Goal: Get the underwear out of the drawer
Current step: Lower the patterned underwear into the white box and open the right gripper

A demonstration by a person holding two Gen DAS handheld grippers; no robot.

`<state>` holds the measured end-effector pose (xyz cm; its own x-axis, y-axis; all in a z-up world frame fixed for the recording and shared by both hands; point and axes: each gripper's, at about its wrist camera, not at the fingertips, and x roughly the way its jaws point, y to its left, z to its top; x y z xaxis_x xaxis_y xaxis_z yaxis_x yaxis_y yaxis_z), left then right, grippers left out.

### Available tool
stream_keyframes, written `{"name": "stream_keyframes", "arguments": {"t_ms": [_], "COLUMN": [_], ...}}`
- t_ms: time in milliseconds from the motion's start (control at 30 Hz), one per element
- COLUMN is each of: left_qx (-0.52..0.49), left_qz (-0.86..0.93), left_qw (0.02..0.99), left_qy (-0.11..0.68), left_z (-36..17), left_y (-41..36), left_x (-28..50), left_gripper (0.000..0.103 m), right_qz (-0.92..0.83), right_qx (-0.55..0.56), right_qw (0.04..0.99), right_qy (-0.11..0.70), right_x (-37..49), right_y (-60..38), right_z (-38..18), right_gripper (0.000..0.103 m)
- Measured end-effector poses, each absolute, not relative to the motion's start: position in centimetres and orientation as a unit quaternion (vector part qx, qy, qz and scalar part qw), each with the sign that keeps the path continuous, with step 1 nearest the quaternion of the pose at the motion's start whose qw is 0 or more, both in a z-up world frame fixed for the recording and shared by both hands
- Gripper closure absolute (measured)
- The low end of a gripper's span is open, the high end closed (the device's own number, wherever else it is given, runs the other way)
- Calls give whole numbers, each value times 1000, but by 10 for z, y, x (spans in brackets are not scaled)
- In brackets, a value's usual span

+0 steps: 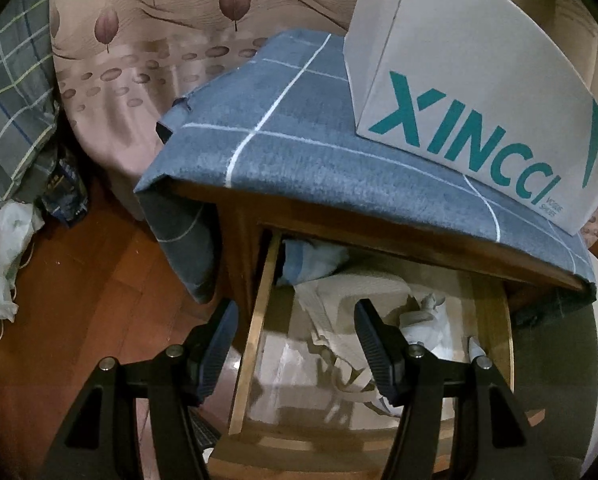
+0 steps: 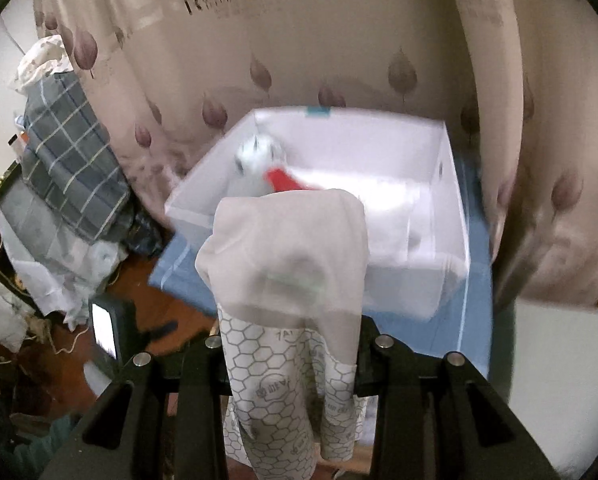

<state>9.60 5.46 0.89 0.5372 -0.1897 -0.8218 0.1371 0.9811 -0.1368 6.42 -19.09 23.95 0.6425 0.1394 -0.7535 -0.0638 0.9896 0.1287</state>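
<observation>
In the left wrist view the wooden drawer [image 1: 255,320] stands pulled out under a nightstand draped in a blue-grey checked cloth [image 1: 299,152]. Beige cloth [image 1: 351,296], white garments [image 1: 423,320] and a blue piece [image 1: 295,264] lie inside it. My left gripper [image 1: 295,306] hovers open over the drawer's left rail and pinches nothing. In the right wrist view my right gripper [image 2: 291,280] is shut on a pale beige underwear [image 2: 287,240] with a white honeycomb-printed part, lifted in front of the white box [image 2: 439,200]. The garment drapes over the fingertips and hides them.
The white box [image 1: 479,80] with teal lettering stands on the nightstand; it holds white items and something red [image 2: 283,180]. A leaf-patterned curtain [image 2: 299,40] hangs behind. Plaid bedding [image 2: 67,152] is piled at the left above a wood floor [image 1: 99,280]. A small lit screen [image 2: 103,328] stands low at the left.
</observation>
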Motion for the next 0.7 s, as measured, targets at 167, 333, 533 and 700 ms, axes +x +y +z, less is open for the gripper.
{"name": "stream_keyframes", "arguments": {"t_ms": [167, 333, 533, 700], "left_qx": [-25, -23, -22, -19], "left_qz": [-94, -90, -90, -97], "left_qw": [875, 873, 874, 873], "left_qy": [475, 478, 477, 478], "left_z": [8, 7, 7, 7], "left_y": [54, 55, 55, 54], "left_x": [97, 98, 101, 102], "left_gripper": [41, 41, 41, 41], "right_qz": [40, 31, 14, 3], "right_qx": [38, 38, 26, 26], "right_qw": [905, 898, 884, 874], "right_qy": [422, 437, 466, 486], "right_x": [111, 161, 201, 215], "right_y": [-188, -180, -171, -172], "right_z": [256, 244, 212, 186], "right_gripper": [70, 70, 69, 69]}}
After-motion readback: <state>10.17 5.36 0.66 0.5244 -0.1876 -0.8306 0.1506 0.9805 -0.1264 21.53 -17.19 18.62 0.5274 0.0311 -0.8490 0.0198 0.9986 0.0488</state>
